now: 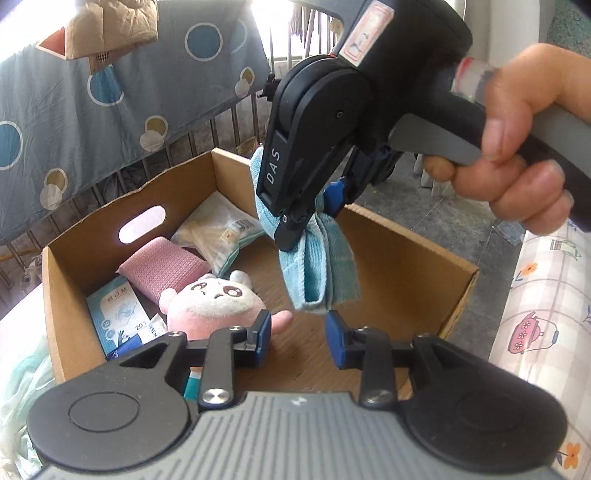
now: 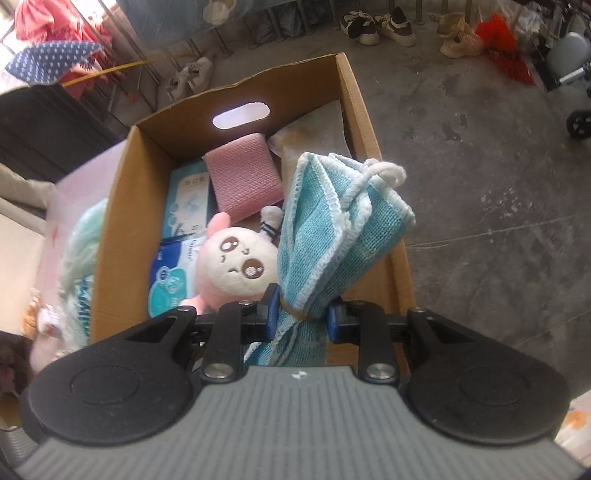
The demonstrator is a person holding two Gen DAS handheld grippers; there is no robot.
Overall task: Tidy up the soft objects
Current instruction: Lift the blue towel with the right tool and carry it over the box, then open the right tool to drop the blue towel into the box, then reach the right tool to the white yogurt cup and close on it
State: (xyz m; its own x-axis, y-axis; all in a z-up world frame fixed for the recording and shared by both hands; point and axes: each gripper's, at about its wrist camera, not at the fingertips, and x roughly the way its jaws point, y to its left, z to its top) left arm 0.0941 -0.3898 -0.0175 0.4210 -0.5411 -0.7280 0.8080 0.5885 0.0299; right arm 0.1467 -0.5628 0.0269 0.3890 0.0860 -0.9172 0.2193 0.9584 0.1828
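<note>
A light blue towel, bundled with a rubber band, hangs over an open cardboard box. My right gripper is shut on the bundle at the band. In the left wrist view the towel dangles from the right gripper, which a hand holds above the box. My left gripper stands open just below the towel's lower end, with nothing between its blue pads. Inside the box lie a pink and white plush and a folded pink cloth.
The box also holds a blue packet and a white bag. A spotted blue sheet hangs behind. A floral cloth lies right. Shoes sit on the concrete floor; a mint pack lies left.
</note>
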